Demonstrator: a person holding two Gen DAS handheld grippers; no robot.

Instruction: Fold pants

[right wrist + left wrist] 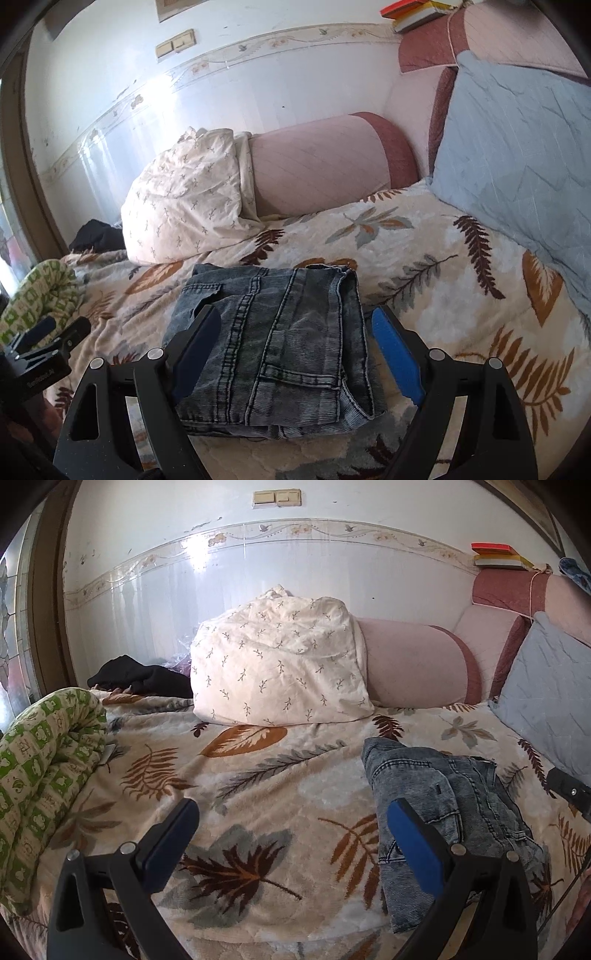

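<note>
Washed grey-blue denim pants (280, 347) lie folded into a compact stack on the leaf-print blanket (424, 258). In the left wrist view the pants (454, 812) sit at the right. My right gripper (295, 321) is open and empty, its blue pads spread either side of the stack, just above it. My left gripper (291, 808) is open and empty over bare blanket (258, 782), left of the pants. The left gripper also shows at the left edge of the right wrist view (55, 332), and the right gripper at the right edge of the left wrist view (569, 790).
A cream leaf-sprig pillow (280, 664) and a pink bolster (413, 664) lie along the wall. A blue-grey cushion (517, 155) leans at the right. A rolled green-patterned quilt (44, 775) lies at the left. Dark clothing (140, 679) sits by the wall.
</note>
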